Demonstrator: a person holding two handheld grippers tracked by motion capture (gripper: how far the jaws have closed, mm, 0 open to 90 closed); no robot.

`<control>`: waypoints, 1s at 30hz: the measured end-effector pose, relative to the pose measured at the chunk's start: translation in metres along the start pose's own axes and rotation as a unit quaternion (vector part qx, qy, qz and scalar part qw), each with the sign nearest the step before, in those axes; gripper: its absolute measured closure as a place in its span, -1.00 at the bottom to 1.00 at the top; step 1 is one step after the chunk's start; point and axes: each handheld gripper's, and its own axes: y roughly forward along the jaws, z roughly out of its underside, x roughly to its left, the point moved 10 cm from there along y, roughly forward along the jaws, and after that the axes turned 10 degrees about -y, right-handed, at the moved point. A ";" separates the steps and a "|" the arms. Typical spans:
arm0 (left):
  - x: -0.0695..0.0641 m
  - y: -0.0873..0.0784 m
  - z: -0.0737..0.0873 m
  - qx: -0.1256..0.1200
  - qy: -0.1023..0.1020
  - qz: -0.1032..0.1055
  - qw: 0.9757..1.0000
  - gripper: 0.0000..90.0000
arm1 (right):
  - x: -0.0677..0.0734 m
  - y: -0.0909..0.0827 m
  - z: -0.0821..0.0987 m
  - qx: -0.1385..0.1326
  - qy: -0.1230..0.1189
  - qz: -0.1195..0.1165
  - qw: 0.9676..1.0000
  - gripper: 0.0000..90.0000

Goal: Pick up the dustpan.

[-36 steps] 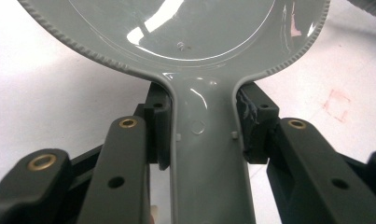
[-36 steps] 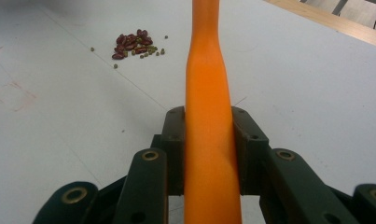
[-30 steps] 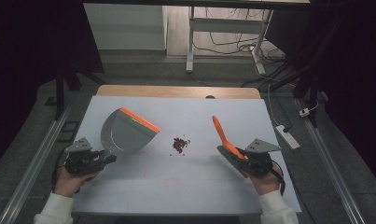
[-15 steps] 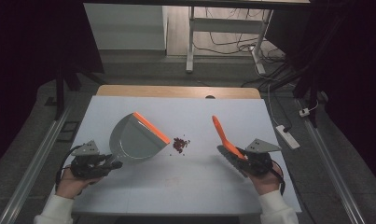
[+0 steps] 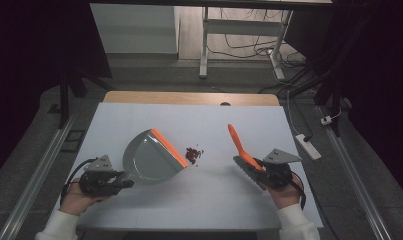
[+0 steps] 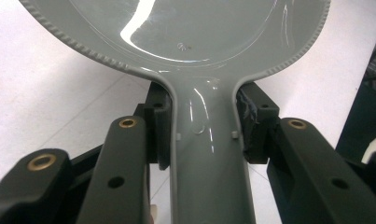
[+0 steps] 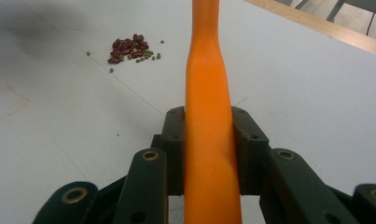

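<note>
On the white table [image 5: 154, 115] the left gripper [image 5: 120, 183] is clamped on the grey handle of a dustpan [image 5: 150, 159]; in the left gripper view its two black jaws press against either side of that handle [image 6: 205, 158], with the dished pan [image 6: 185, 32] spreading out beyond them. The pan lies near the left middle of the table, its orange lip [image 5: 169, 148] turned toward the centre and sitting just beside a small heap of beans [image 5: 193, 153] (dark red ones mostly, with a few little greenish ones scattered round the edge, as the right gripper view shows at [image 7: 129, 48]). Whether the lip actually touches the nearest beans cannot be told from above. The right gripper [image 5: 256, 167] is closed on the orange handle of a brush [image 5: 237, 142]; in the right gripper view the jaws pinch the handle [image 7: 208, 116] from both sides, and the handle runs straight ahead and up out of the top of the picture. From the high view that handle slants up and away toward the table's far side, with the dark bristles [image 5: 248, 171] low by the gripper, well to the right of the beans. Each gripper sits in a person's hand, white sleeves [image 5: 57, 229] coming in from the near edge, and a bare wooden strip [image 5: 189, 98] shows along the far edge of the table.
</note>
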 end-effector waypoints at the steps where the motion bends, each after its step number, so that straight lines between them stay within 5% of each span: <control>1: 0.000 0.001 0.001 0.003 0.000 -0.001 1.000 0.37 | 0.000 0.000 0.000 0.000 -0.001 0.000 1.000 0.54; 16: -0.004 0.017 0.014 0.061 0.021 0.013 0.998 0.37 | 0.001 0.008 -0.007 -0.005 -0.005 -0.003 1.000 0.55; 30: -0.005 0.022 0.022 0.093 0.031 0.019 0.995 0.37 | 0.003 0.044 -0.048 -0.029 -0.002 -0.018 0.999 0.55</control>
